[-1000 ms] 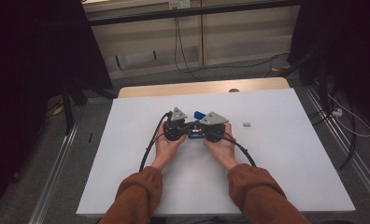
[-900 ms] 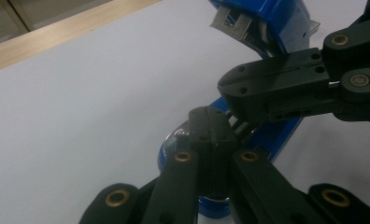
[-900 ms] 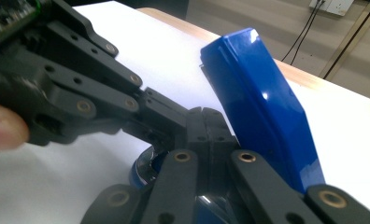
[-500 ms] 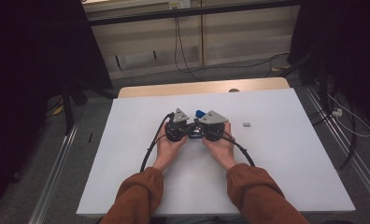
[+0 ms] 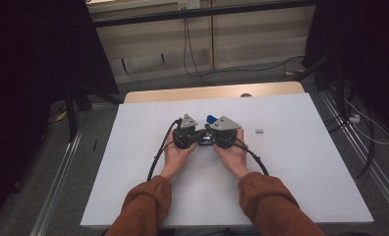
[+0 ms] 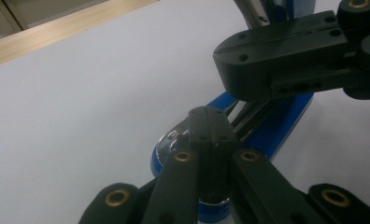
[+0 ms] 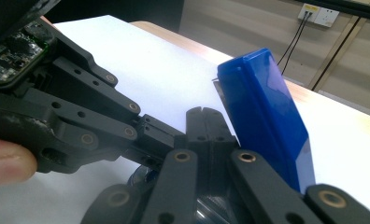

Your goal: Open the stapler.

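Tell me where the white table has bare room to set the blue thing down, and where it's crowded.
Bare: the table left of the left gripper and its cable, and the right side beyond the small grey piece. The strip toward the wooden edge is free too. Crowded: the middle, where the right gripper meets the left at the blue object.

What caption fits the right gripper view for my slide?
Right gripper, jaws shut, beside a tilted blue case over the white table, with the left gripper reaching in alongside.
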Motion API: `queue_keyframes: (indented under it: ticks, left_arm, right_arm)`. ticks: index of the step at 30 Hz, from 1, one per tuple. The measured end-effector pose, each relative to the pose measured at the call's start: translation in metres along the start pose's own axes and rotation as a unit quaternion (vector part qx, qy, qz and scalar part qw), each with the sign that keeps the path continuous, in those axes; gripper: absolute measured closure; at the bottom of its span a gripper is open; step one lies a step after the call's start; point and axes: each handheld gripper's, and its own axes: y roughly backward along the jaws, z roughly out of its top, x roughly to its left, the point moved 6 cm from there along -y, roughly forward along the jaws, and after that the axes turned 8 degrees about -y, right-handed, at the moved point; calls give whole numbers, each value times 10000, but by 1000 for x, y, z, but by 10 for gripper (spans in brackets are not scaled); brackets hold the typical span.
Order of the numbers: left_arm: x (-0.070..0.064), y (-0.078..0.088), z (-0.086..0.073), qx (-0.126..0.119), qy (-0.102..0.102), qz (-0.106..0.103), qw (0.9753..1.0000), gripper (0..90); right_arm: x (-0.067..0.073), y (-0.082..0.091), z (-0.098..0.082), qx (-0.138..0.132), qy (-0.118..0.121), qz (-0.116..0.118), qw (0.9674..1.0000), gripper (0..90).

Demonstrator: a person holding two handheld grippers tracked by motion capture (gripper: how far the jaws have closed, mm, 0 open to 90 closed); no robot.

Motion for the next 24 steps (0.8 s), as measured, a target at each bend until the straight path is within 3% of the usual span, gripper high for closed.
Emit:
queue_keyframes:
  ticks: [8,24]
  left_arm:
    - [1,1,0,-76,63,-38,9999,900]
    - [1,0,-1,-34,-31,-63,10000,900]
  right_arm:
    - [-1,2,1,-64,-35,-48,10000,900]
    - [-7,8,4,-116,-96,-118,9998,900]
